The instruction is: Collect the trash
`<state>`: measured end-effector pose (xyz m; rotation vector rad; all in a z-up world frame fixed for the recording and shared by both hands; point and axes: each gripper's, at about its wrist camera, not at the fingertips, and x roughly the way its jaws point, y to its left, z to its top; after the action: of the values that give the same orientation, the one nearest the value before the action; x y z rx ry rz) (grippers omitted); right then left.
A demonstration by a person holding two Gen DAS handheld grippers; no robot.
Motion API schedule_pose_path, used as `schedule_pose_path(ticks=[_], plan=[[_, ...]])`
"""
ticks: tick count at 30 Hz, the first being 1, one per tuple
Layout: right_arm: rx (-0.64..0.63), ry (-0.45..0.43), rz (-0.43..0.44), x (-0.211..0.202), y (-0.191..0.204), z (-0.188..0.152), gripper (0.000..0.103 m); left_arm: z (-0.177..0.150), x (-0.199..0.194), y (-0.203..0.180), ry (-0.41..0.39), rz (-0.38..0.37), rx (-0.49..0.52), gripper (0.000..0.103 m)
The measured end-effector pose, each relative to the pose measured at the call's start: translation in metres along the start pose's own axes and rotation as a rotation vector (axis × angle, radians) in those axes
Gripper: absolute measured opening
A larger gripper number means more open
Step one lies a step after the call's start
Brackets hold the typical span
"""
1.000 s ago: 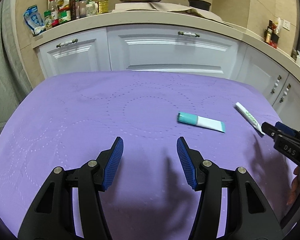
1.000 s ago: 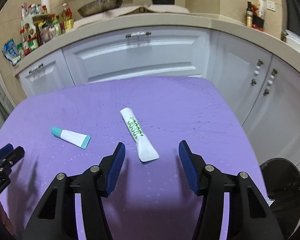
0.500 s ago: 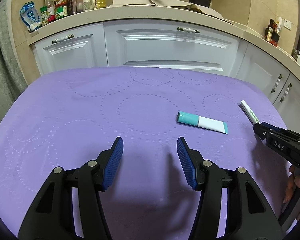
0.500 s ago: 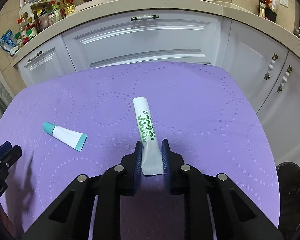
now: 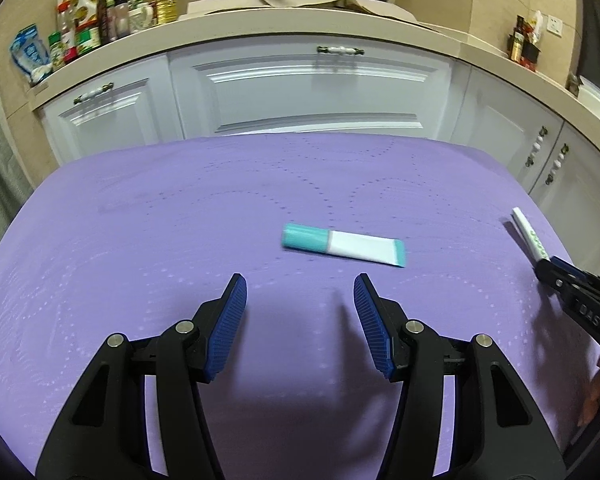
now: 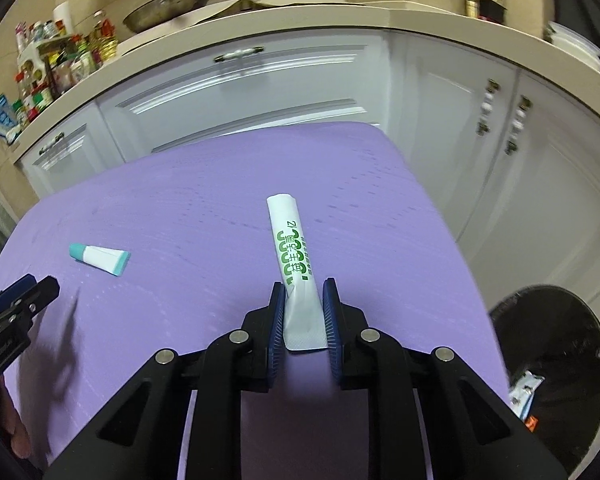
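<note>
My right gripper (image 6: 303,312) is clamped on the crimped flat end of the white tube with green print (image 6: 294,256); both blue pads press its sides, and the tube juts out toward twelve o'clock, its capped end clear of the purple tablecloth (image 6: 204,208). From the left wrist camera that same tube (image 5: 531,239) shows at three o'clock, sticking out past the black tip of the right gripper (image 5: 545,268). My left gripper (image 5: 300,320) stands open with nothing between its pads, poised over bare cloth. The teal-capped tube (image 5: 342,245) lies flat on the cloth (image 5: 140,216) just beyond it, toward one o'clock, cap pointing to nine o'clock; in the right wrist view that tube (image 6: 100,258) sits at ten o'clock, well apart from the one I hold. That makes two tubes: one gripped, one lying loose. Around the loose tube the cloth is open on every side. The far table edge runs at twelve o'clock, near the white cabinets (image 5: 308,92); the right edge drops off at three o'clock in the right view. Below it, at four o'clock, stands one black bin (image 6: 552,344) with a wrapper (image 6: 524,394) inside.
</note>
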<state>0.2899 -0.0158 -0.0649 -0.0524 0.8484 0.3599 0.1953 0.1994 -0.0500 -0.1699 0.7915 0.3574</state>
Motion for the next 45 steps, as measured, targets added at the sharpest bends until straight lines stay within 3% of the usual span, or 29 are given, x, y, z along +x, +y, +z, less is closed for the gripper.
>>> schedule_pose_path(ticks=[6,8,13,29,33,41,45], plan=[[0.028,-0.018,0.005,-0.009,-0.018,-0.004,0.020,0.004,0.012,-0.020,0.028,-0.011,0.021,0.056],[0.031,-0.021,0.008,-0.010,-0.021,-0.005,0.020,0.006,0.014,-0.025,0.028,-0.011,0.025,0.064],[0.039,-0.028,0.022,-0.011,-0.026,-0.004,0.020,0.012,0.023,-0.041,0.030,0.000,0.050,0.069],[0.040,-0.033,0.038,-0.014,-0.030,-0.006,0.020,0.025,0.051,-0.049,0.090,0.005,0.062,0.076],[0.038,-0.034,0.039,-0.014,-0.030,-0.006,0.020,0.025,0.052,-0.044,0.096,0.001,0.035,0.061],[0.038,-0.035,0.038,-0.014,-0.029,-0.007,0.020,0.020,0.048,-0.043,0.084,-0.028,0.055,0.012],[0.039,-0.034,0.038,-0.015,-0.029,-0.007,0.020,0.016,0.046,-0.038,0.085,-0.036,0.063,0.005]])
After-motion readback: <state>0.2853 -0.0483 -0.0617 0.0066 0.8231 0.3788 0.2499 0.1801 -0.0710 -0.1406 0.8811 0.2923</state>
